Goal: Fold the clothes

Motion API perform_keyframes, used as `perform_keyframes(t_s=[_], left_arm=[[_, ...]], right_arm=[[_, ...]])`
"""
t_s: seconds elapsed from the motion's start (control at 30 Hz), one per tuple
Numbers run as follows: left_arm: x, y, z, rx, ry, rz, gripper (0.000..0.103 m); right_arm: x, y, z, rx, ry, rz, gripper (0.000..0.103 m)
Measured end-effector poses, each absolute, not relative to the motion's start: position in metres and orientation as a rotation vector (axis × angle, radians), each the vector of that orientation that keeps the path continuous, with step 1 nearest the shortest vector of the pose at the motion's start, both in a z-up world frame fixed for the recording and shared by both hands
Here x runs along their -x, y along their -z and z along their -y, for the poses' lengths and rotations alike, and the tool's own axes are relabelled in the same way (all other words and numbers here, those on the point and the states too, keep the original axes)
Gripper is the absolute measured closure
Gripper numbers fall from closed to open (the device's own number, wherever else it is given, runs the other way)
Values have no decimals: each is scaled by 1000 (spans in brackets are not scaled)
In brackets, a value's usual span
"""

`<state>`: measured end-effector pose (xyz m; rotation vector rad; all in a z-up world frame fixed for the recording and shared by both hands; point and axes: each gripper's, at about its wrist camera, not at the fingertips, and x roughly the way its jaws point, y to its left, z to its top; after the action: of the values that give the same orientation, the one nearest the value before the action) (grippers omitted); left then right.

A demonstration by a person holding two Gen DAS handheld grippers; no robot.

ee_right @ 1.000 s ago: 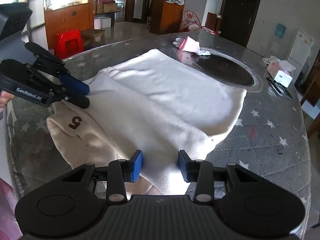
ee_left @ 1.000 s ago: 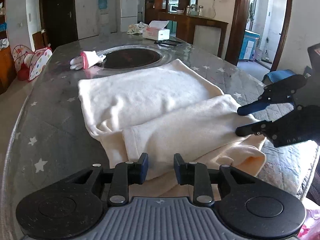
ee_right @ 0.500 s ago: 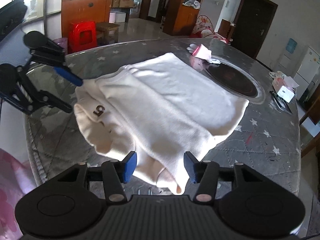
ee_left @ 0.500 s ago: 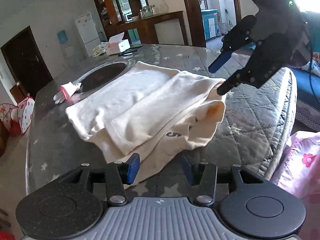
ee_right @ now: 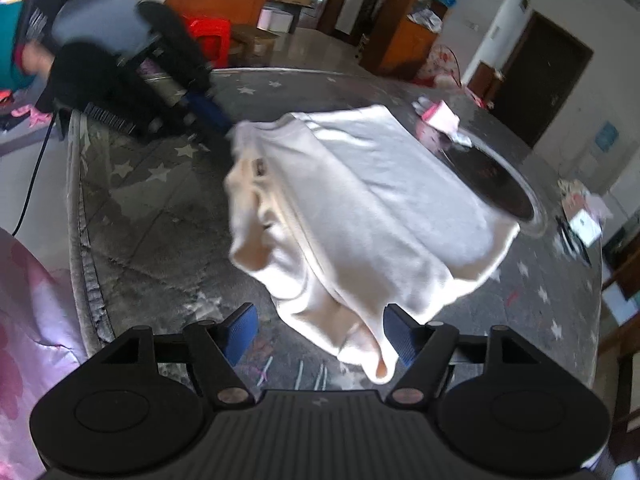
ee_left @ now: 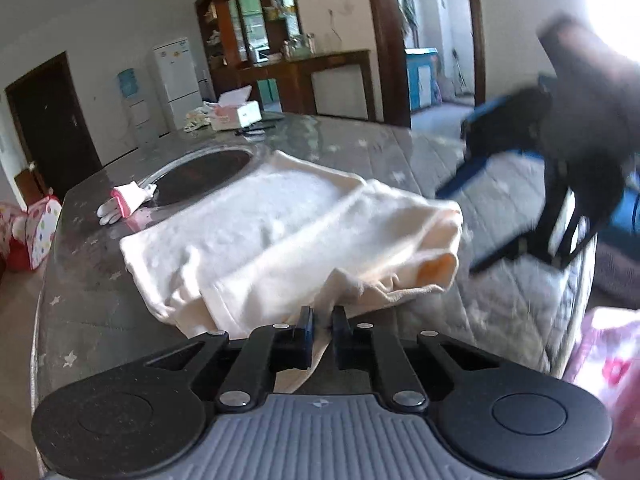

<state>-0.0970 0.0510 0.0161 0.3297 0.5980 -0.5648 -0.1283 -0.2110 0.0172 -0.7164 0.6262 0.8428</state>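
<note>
Currently the garment [ee_left: 288,232] lies half-folded on the table [ee_left: 100,312], long axis running away from the near edge toward the dark inset disc [ee_left: 200,176]. Left gripper [ee_left: 320,326]: jaws closing, nearly together, pinching the garment's near hem. Right gripper [ee_right: 320,330]: jaws opening, a drooping corner between them, pads not pressing. Left is nearer for the next fold.

A star-patterned table [ee_left: 360,148] carries a cream garment [ee_left: 280,232], glove [ee_left: 126,202], perhaps tissues [ee_left: 236,112].
</note>
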Motion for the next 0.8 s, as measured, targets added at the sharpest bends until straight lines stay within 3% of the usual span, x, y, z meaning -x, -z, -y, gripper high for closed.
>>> perform_keyframes(t_s=[0.13, 0.2, 0.3, 0.37, 0.43, 0.53, 0.8], left_arm=[[85, -26, -54, -278, 580, -601, 93], [82, -28, -54, -268, 587, -601, 93], [83, -23, -53, -274, 591, -601, 93], [85, -18, -55, -276, 587, -609, 91], [90, -12, -59, -271, 576, -614, 89], [99, -5, -63, -279, 552, -601, 82], [119, 3, -73, -308, 469, -532, 77]], right_arm=[[125, -11, 199, 737, -843, -571, 33], [120, -8, 193, 728, -850, -565, 41], [111, -5, 187, 680, -872, -589, 58], [104, -5, 186, 643, -875, -617, 77], [97, -8, 187, 595, -876, -639, 86], [87, -17, 192, 524, -878, -664, 89], [74, -37, 192, 442, -865, -671, 91]])
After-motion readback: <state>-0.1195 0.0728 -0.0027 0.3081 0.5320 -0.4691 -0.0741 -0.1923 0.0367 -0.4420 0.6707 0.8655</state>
